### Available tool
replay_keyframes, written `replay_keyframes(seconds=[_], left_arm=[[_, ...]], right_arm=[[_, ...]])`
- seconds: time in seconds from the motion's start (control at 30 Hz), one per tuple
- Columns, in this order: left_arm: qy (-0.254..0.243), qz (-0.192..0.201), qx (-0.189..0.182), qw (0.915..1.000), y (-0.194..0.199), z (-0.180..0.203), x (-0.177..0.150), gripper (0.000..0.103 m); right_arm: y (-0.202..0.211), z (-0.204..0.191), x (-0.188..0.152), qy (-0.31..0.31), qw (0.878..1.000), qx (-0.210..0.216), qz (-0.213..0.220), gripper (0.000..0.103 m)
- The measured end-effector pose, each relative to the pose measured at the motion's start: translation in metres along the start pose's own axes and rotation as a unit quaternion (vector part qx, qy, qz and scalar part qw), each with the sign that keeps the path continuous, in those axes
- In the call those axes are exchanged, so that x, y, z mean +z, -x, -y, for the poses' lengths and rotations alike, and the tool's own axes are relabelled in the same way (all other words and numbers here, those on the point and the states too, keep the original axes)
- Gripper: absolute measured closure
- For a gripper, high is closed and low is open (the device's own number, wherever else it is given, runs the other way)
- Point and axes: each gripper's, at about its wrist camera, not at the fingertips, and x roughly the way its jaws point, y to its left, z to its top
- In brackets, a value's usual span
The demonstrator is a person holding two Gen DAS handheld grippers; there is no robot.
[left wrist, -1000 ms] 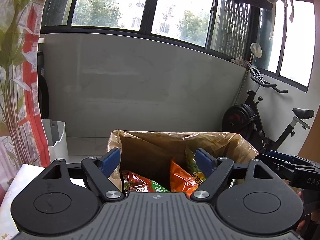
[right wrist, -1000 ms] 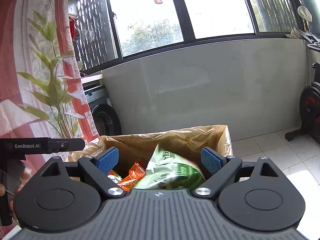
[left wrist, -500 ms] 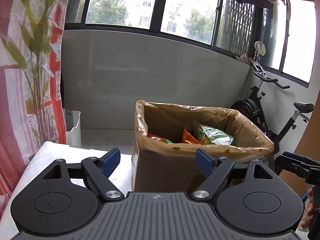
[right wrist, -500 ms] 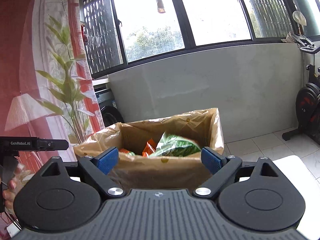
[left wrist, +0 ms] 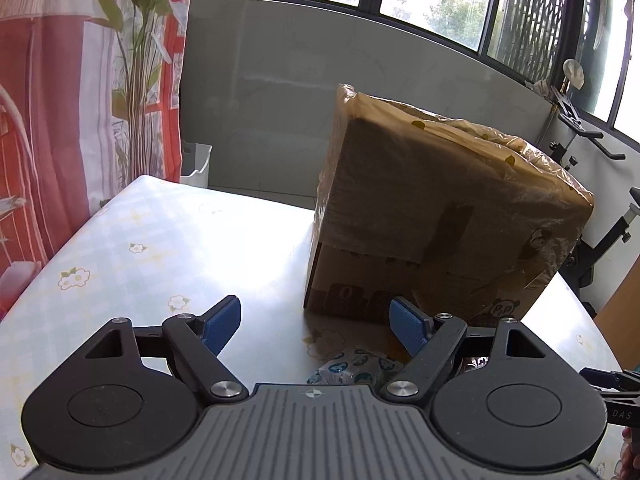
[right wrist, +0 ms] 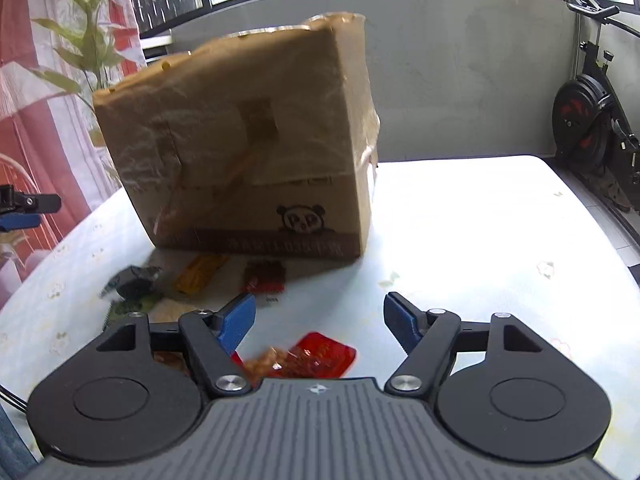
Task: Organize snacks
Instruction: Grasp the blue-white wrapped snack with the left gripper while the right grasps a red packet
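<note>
Right gripper hangs spread and empty over a red packet on the table; left gripper is likewise spread, holding nothing, with a blue-printed packet just below its jaws; farther out lie 3 more snacks, a dark packet, an orange one and a red one, near the foot of the box; the box stands upright, wrapped in clear film; behind, an exercise bike.
</note>
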Motion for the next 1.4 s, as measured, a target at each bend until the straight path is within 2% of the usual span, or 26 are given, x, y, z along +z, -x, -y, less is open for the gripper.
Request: replay_keyframes(seconds=[0.17,0.4,0.5,0.53,0.73,0.77,0.8,0.83,0.87,0.97,1.07,1.2,1.4], left_arm=[[0.001,-0.018,-0.003,0.9998,0.003,0.003,-0.018,0.020],[0.016,-0.038,0.002,0.9991,0.001,-0.001,-0.028,0.020],[0.014,-0.039,0.004,0.9991,0.001,0.000,-0.031,0.020],[0.014,-0.041,0.005,0.9991,0.001,0.001,-0.033,0.020],[0.015,-0.068,0.003,0.9976,-0.005,0.003,-0.045,0.021],[0.014,-0.072,0.003,0.9973,-0.007,0.004,-0.047,0.021],[0.013,-0.074,0.003,0.9972,-0.007,0.004,-0.047,0.021],[0.012,-0.075,0.004,0.9971,-0.008,0.005,-0.047,0.021],[0.012,-0.075,0.004,0.9971,-0.008,0.005,-0.047,0.021],[0.010,-0.073,0.004,0.9972,-0.009,0.007,-0.046,0.021],[0.007,-0.076,0.004,0.9971,-0.010,0.009,-0.047,0.021],[0.004,-0.079,0.004,0.9969,-0.013,0.011,-0.046,0.022],[-0.018,-0.081,-0.003,0.9965,-0.030,0.019,-0.040,0.022]], right_arm=[[-0.010,0.014,-0.021,-0.029,0.999,-0.007,-0.039,0.051],[-0.023,0.010,-0.031,-0.033,0.998,0.021,-0.051,0.059],[-0.029,0.006,-0.030,-0.020,0.998,0.026,-0.045,0.067],[-0.030,0.005,-0.029,-0.016,0.999,0.029,-0.043,0.073],[-0.022,0.000,-0.035,-0.002,0.999,0.043,-0.022,0.079],[-0.021,0.000,-0.035,-0.005,0.999,0.045,-0.016,0.087],[-0.018,0.001,-0.034,-0.010,0.999,0.044,-0.005,0.087],[-0.014,0.003,-0.032,-0.016,0.999,0.041,0.008,0.093],[-0.012,0.005,-0.030,-0.021,0.999,0.037,0.020,0.095],[-0.008,0.012,-0.021,-0.033,0.998,0.030,0.047,0.095],[-0.010,0.017,-0.017,-0.053,0.996,0.045,0.059,0.095],[-0.017,0.022,-0.016,-0.099,0.989,0.090,0.059,0.095],[-0.022,0.019,-0.015,-0.115,0.986,0.109,0.055,0.095]])
